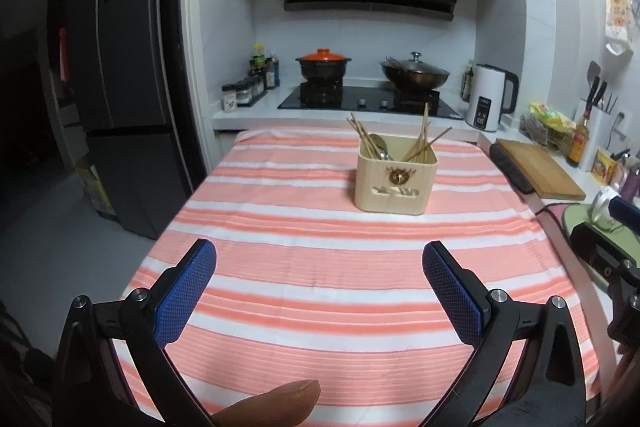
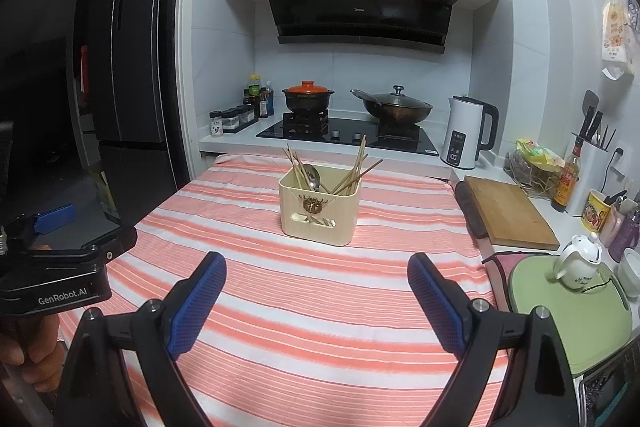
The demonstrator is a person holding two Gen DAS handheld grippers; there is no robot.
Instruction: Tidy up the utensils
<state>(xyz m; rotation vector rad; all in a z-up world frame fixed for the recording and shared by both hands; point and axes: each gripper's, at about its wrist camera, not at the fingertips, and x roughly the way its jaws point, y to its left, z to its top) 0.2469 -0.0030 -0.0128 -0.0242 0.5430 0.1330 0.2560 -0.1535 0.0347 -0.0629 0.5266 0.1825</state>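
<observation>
A cream utensil holder stands on the pink-and-white striped tablecloth. Several wooden chopsticks and a metal spoon stick out of it. My left gripper hovers open over the near part of the cloth, well short of the holder, nothing between its blue pads. My right gripper is also open and empty, close in front of the holder. The left gripper's body shows at the left edge of the right wrist view.
Right of the table lie a wooden cutting board, a green mat with a white teapot, and jars. Behind is a stove with a pot, a wok and a white kettle. A dark fridge stands left.
</observation>
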